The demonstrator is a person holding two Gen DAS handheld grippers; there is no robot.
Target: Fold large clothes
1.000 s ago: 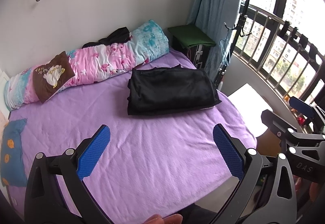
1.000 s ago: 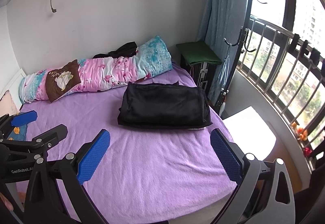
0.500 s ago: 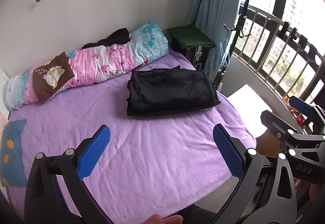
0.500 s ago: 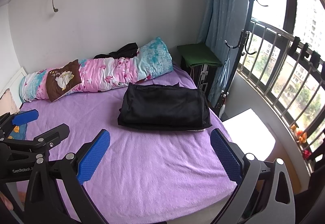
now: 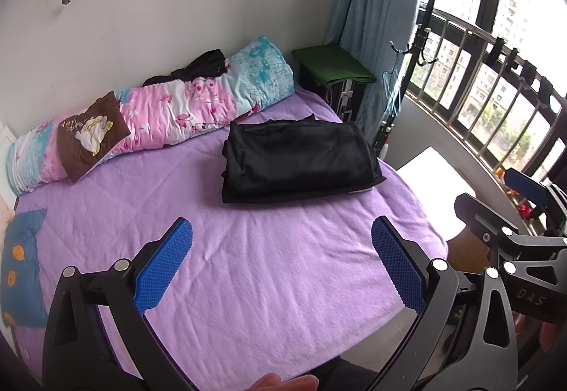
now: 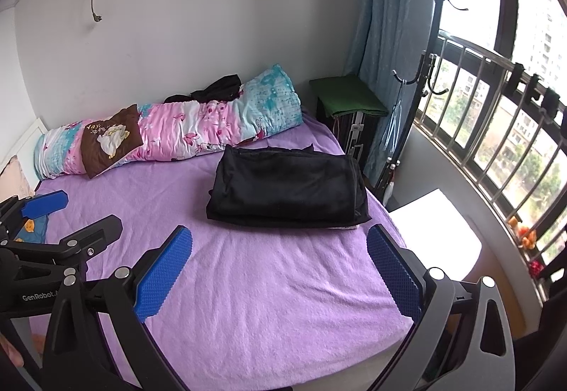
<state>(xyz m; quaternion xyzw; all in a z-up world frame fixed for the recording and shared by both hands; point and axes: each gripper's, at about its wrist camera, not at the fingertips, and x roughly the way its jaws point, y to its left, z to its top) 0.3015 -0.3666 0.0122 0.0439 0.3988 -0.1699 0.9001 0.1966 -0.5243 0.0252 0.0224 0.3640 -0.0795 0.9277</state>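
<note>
A black garment (image 5: 297,160) (image 6: 287,192) lies folded into a thick rectangle on the purple bed sheet (image 5: 248,277) (image 6: 265,284), toward the bed's right side. My left gripper (image 5: 280,231) hangs open well short of it, above the near part of the bed, nothing between its blue pads. My right gripper (image 6: 280,236) is open too, held at about the same distance from the garment. Each gripper appears in the other's view: the right gripper (image 5: 496,213) at the right edge, the left gripper (image 6: 78,217) at the left edge.
A rolled pink-and-blue quilt (image 5: 159,114) with a brown pillow lies along the wall, a dark cloth (image 5: 202,66) on top. A green-topped case (image 5: 333,63), a curtain and a coat stand (image 5: 425,36) stand right of the bed before a railed window. A blue pillow (image 5: 21,267) lies at left.
Both views drift only slightly; the grippers stay open and the folded garment has not moved.
</note>
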